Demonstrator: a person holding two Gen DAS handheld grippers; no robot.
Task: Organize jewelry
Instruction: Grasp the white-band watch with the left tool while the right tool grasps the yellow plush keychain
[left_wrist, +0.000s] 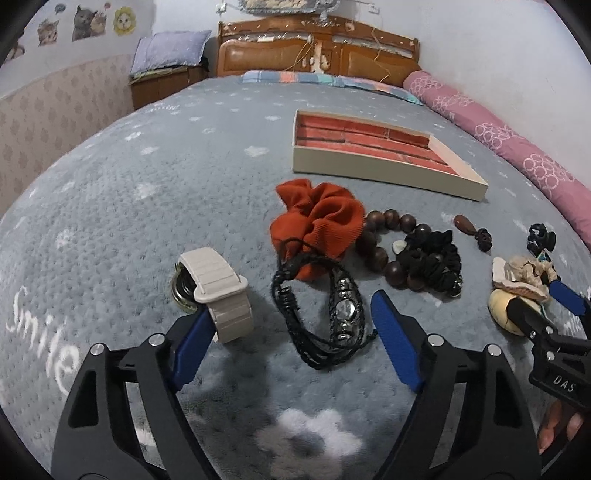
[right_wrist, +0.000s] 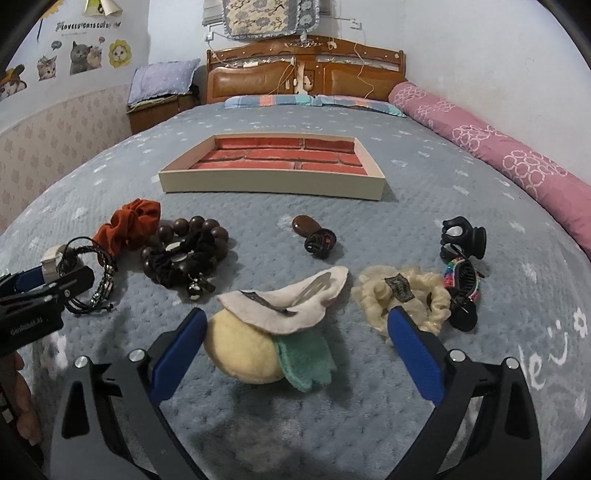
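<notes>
A grey-blue fleece bed (left_wrist: 147, 192) is scattered with jewelry and hair accessories, with a cream tray (right_wrist: 273, 184) lined in red compartments lying farther back toward the headboard. The left tool (left_wrist: 291, 325) has its jaws spread wide, gripping nothing; between its blue fingers lies a black braided bracelet watch (left_wrist: 325, 314), and a white-strapped watch (left_wrist: 218, 291) sits at its left finger. Beyond these lie an orange scrunchie (left_wrist: 317, 221), a dark wooden bead bracelet (left_wrist: 391, 236) and a black scrunchie (left_wrist: 436, 262), all clustered together. The right tool (right_wrist: 295, 325) is also wide open and empty, straddling a plush hair clip (right_wrist: 266, 332) of yellow, cream and green. A cream scrunchie (right_wrist: 402, 299) lies at its right finger, with black claw clips (right_wrist: 461, 240) just beyond.
</notes>
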